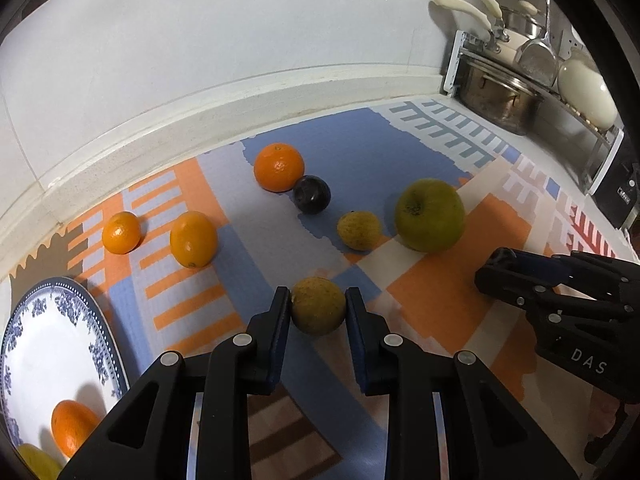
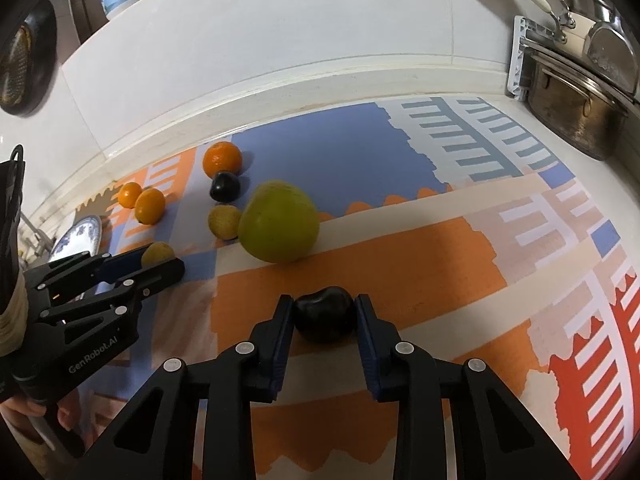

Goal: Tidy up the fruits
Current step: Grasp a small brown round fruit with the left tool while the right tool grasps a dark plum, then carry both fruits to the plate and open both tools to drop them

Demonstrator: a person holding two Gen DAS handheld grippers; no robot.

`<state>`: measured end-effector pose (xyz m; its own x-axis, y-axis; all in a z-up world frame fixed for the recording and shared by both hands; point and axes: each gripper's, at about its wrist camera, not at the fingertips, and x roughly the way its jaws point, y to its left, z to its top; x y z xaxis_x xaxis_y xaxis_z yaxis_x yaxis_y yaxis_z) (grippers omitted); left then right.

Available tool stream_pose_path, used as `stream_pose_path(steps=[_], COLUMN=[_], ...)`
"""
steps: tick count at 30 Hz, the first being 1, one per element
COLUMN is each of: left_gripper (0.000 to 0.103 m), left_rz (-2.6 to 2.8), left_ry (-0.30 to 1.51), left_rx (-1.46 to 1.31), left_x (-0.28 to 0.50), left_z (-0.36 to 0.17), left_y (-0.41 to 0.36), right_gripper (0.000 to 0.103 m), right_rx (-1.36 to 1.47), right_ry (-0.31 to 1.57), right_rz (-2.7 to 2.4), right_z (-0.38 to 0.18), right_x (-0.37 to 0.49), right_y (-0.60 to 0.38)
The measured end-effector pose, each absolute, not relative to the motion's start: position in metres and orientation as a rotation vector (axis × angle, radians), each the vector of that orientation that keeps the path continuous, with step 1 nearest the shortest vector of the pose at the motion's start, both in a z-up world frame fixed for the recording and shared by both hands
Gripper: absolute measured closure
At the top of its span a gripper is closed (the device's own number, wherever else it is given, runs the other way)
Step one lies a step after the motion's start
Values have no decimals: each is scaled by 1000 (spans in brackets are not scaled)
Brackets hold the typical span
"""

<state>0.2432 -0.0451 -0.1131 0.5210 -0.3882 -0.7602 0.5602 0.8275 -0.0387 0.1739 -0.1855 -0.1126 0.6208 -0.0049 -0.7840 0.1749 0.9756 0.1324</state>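
We see the plate (image 1: 60, 340) cut off at the counter's left edge. Left gripper (image 1: 318, 306) clamps a speckled yellow-green fruit (image 1: 318, 312); right gripper (image 2: 324, 312) clamps a glossy dark plum (image 2: 325, 314), both mid-mat (image 2: 400, 280).

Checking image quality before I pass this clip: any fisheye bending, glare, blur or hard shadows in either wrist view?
Left wrist view: strong fisheye, the counter's back ledge bows; dark vignette in the corners; sharp overall; small highlights on the large orange; soft shadows beside the fruit. Right wrist view: same bowing and vignette; the dark plum between the right gripper fingers reads nearly black, little surface detail; no motion blur.
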Motion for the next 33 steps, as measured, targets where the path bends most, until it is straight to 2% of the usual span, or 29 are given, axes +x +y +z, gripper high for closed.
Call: stream_pose_path(steps=[33], left_gripper=[76], left_rz=[-369], left_ry=[610], left_rx=[67], left_x=[174], left_z=[-18], left_y=[54], right_gripper=[71], right_rx=[108], right_ry=[685], right_rz=[227], right_z=[-22], right_x=[157], right_y=[-98])
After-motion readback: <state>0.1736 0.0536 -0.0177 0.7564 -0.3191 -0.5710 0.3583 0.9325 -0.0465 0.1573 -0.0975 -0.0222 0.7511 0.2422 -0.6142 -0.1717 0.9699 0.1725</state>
